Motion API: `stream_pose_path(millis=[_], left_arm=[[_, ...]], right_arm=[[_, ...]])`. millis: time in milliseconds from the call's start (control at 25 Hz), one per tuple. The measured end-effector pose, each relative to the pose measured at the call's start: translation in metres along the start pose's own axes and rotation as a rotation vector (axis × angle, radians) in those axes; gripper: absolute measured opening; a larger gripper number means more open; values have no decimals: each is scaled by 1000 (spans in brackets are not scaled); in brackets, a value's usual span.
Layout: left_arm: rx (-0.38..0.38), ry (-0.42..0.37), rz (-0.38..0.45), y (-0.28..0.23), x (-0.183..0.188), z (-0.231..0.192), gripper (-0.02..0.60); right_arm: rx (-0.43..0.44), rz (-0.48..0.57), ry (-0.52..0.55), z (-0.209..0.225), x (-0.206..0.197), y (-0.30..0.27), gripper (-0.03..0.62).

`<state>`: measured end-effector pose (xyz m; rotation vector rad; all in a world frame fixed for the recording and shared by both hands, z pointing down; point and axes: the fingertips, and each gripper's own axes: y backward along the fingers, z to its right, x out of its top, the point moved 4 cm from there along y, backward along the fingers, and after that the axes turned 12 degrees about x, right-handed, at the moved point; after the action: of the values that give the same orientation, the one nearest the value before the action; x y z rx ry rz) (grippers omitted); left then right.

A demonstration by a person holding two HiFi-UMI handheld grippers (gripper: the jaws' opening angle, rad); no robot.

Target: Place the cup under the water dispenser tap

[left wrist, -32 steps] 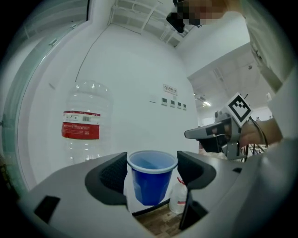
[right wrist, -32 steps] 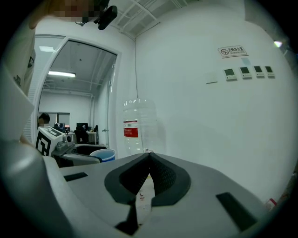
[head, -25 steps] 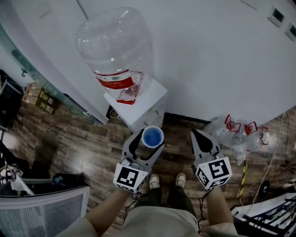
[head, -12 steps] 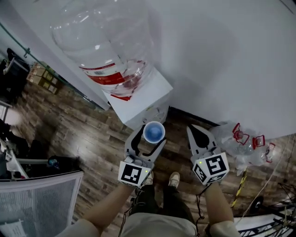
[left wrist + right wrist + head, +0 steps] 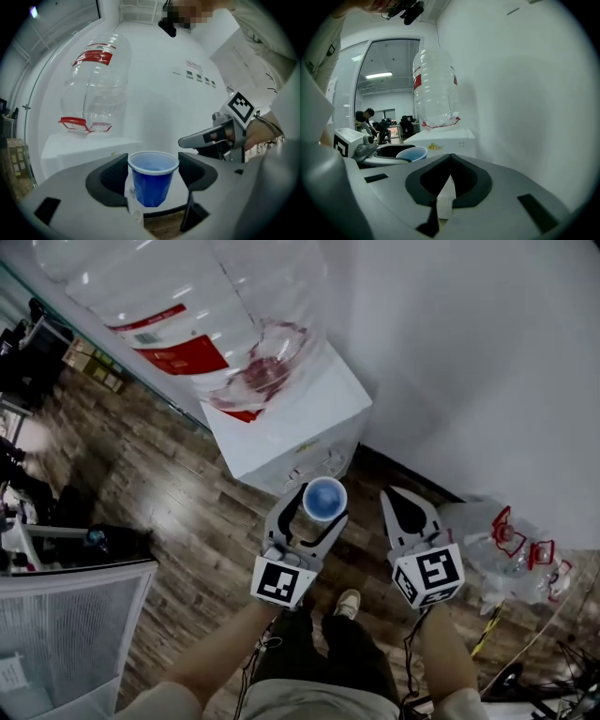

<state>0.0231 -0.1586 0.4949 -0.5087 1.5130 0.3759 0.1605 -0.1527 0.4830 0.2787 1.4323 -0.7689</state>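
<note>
We had the blue cup (image 5: 152, 180) clamped in the left gripper (image 5: 317, 507). Its jaws were spread pretty wide, with a ribbed pad pressed against each side of the cup just under the rim. The cup sat upright, mouth up, held in the air just in front of the white water dispenser (image 5: 291, 423), near the top of its front face and well above the wood floor (image 5: 169, 493). The big clear bottle (image 5: 178, 306) with the red label stood upside down on top of the dispenser. The right gripper (image 5: 450, 159) was just beside the left one and pointed at the same cabinet, jaws closed tip to tip and gripping nothing. Off to the right, a few clear jugs (image 5: 516, 545) with red handles lay on the floor by the wall.
</note>
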Motion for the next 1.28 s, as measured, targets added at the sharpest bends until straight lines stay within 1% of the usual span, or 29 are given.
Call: stream_pose_path(millis=[160,280,360,480,640,800,920,1040,1160,1280], left_arm=[[26,-1,-22,-8,-45,-8,339],[51,10,-47,-11,-78,-18,339],[57,13,-58,-13,-99,-22,339],[60,10,-61,-18,-128,-26,338],[73,30,-73,-25,-166,-31,339],[90,1,-99,-36,-200,-41,339],[134,-3,-90,-42,-220,-50,339],[204,-8,-84,-50,-240,-59,339],[272,-18,-66,-56,-256,-64,339],[321,-13,-47,-62,-270,-67,339]], right_arm=[[8,-8,8,10,-30,-12,6],[39,-6,75,11,-48,-20,6],[73,-10,95,10,-61,-26,6],[112,-34,71,10,-83,-40,6],[137,-45,35,11,-109,-54,6],[157,-51,18,11,-132,-70,6],[171,-58,12,10,-149,-79,6],[172,-65,7,12,-164,-87,6],[167,-60,-20,14,-178,-93,6],[162,-51,-51,17,-190,-98,6]])
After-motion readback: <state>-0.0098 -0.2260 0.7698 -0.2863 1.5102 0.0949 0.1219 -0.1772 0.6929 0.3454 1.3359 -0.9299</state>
